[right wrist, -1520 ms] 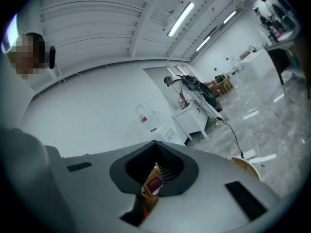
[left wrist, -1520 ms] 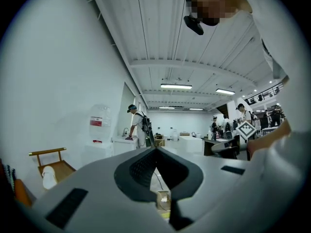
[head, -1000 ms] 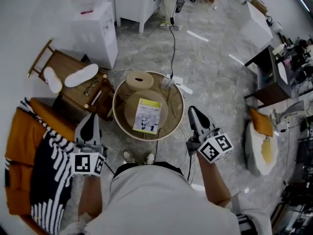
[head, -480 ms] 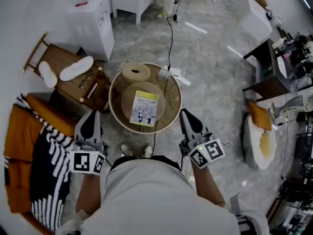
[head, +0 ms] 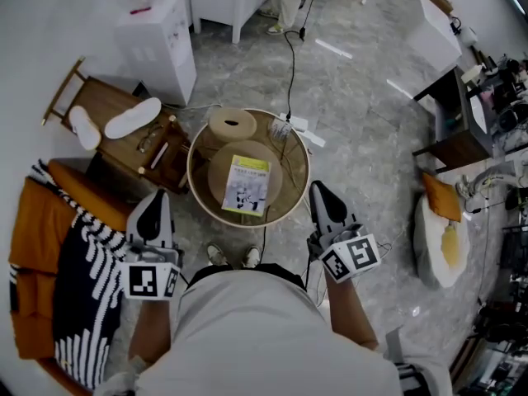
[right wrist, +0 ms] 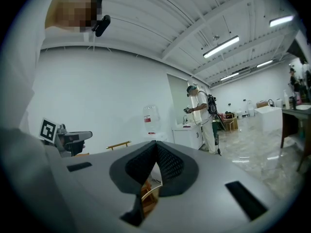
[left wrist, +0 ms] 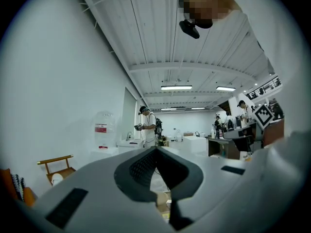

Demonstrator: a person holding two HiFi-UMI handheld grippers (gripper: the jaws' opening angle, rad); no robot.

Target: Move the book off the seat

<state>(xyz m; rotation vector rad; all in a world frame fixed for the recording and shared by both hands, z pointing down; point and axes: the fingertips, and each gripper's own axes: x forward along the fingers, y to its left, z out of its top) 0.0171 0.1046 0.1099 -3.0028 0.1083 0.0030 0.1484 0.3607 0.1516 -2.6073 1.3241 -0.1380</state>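
Observation:
A thin book (head: 247,185) with a yellow-green and white cover lies flat on a round tan seat (head: 216,191) inside a wide round rim (head: 191,178). In the head view my left gripper (head: 153,196) is below and left of the rim, shut and empty. My right gripper (head: 317,188) is just off the rim's right side, also shut with nothing in it. Neither touches the book. In the left gripper view the left gripper (left wrist: 155,149) has its dark pads closed together. In the right gripper view the right gripper (right wrist: 155,142) shows the same.
A second round cushion (head: 231,125) lies at the rim's far side. A wooden chair (head: 99,97) holding white slippers stands at the left, with a white cabinet (head: 157,44) behind it. An orange and striped throw (head: 49,262) is nearby. A cable (head: 290,64) crosses the floor. My feet (head: 231,258) are at the rim.
The head view has shifted slightly. Both grippers stay shut on either side of the seat, and the book lies where it was.

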